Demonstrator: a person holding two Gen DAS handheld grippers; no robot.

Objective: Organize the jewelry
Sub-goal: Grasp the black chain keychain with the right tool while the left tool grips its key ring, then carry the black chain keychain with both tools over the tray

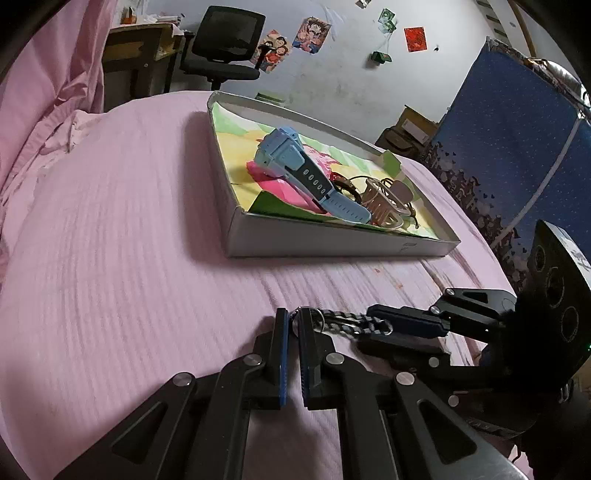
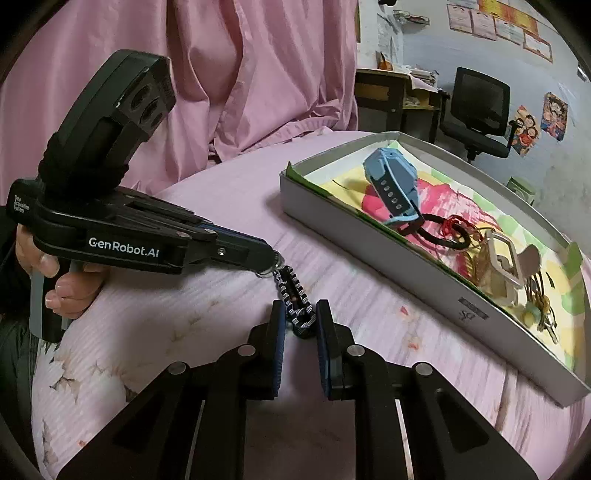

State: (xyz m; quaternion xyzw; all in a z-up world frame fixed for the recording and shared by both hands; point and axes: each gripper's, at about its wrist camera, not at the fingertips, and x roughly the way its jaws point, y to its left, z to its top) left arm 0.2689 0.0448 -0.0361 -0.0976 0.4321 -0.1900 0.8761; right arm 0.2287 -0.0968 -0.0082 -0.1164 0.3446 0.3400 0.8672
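Nearest the cameras, a braided black-and-white keychain strap is stretched just above the pink bedspread between the two grippers. The left gripper is clenched on the metal ring at one end of the strap, its blue-lined fingers nearly together with the ring caught between the tips; in the right wrist view the same gripper comes in from the left, with a person's hand wrapped around its handle. The right gripper has its fingers on either side of the strap's other end, and in the left wrist view its tips look closed on the strap beside a small metal clip, so it is gripping the strap. Beyond the grippers, a shallow white cardboard box sits on the bedspread. Inside it, on colourful paper, lie a light blue watch, a dark hair tie with red thread, a beige hair claw and some small keys. Farther back stand a black office chair, a wooden desk, pink curtains and a white wall with posters.
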